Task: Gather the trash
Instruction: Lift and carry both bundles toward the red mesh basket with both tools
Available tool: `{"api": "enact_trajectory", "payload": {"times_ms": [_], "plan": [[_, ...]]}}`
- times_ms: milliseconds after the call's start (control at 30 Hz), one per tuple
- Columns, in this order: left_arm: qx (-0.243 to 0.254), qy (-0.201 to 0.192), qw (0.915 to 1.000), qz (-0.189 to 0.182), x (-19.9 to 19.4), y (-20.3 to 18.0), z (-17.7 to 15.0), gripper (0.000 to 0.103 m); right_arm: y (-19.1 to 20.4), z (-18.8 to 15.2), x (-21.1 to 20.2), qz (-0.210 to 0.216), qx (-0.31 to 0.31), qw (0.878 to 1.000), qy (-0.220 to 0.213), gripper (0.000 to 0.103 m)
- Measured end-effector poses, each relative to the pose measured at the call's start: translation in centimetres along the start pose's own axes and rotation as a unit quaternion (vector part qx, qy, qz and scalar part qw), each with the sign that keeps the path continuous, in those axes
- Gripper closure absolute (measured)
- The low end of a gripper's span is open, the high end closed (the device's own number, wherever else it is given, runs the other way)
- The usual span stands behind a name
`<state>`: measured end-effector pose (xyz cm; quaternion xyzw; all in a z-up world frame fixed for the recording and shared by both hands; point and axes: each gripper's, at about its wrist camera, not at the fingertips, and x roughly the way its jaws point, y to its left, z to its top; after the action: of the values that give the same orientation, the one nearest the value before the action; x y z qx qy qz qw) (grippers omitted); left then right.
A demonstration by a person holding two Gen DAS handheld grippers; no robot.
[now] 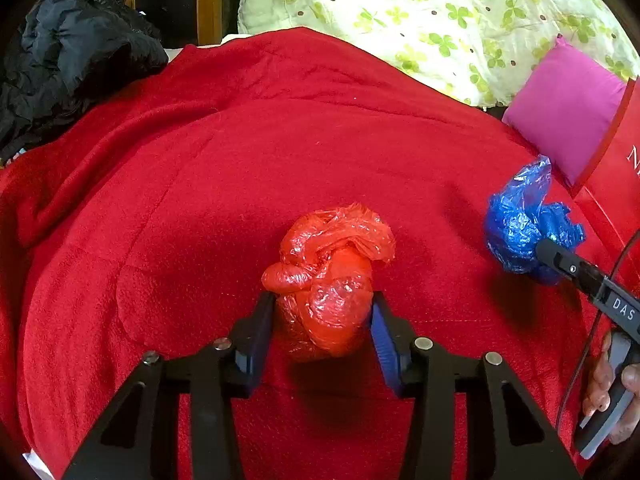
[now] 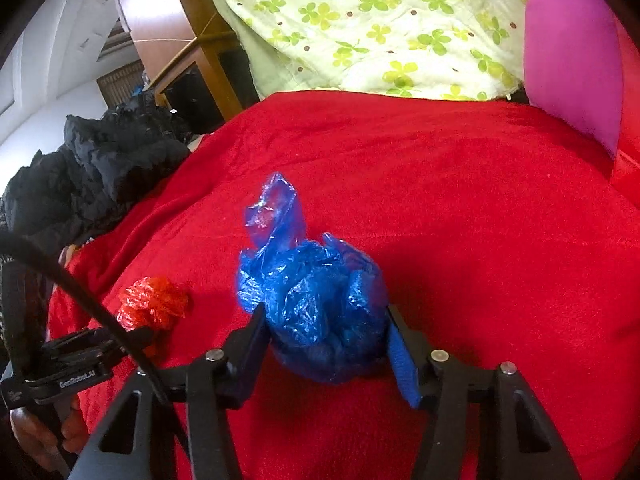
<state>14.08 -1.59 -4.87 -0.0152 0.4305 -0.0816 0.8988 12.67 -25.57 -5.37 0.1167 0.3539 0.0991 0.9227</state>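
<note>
A crumpled red plastic bag (image 1: 328, 276) sits between the fingers of my left gripper (image 1: 322, 316), which is shut on it over the red blanket (image 1: 240, 160). It also shows in the right wrist view (image 2: 154, 306), far left. A crumpled blue plastic bag (image 2: 316, 304) is held between the fingers of my right gripper (image 2: 326, 336), shut on it. In the left wrist view the blue bag (image 1: 520, 224) is at the right, with the right gripper's finger (image 1: 560, 260) against it.
A black garment (image 1: 72, 68) lies at the blanket's left edge. A green floral quilt (image 1: 440, 12) and a magenta pillow (image 1: 568, 108) lie at the back right. A red paper bag (image 1: 616, 184) stands at the right edge. Wooden furniture (image 2: 192, 40) stands behind.
</note>
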Motion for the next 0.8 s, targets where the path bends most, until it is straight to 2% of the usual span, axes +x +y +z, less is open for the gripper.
{"api": "enact_trajectory", "payload": {"times_ms": [467,800], "plan": [[0.029,-0.023,0.9992,-0.012,-5.4,-2.9,-2.4,0.056,-0.2,-0.7,-5.1,0.014,0.011,1.000,-0.024,0.046],[0.058,-0.043,0.9973,-0.012,-9.3,-6.8,-4.4,0.056,-0.4,-1.8,-9.8,-0.001,-0.005,0.999,-0.050,0.046]]}}
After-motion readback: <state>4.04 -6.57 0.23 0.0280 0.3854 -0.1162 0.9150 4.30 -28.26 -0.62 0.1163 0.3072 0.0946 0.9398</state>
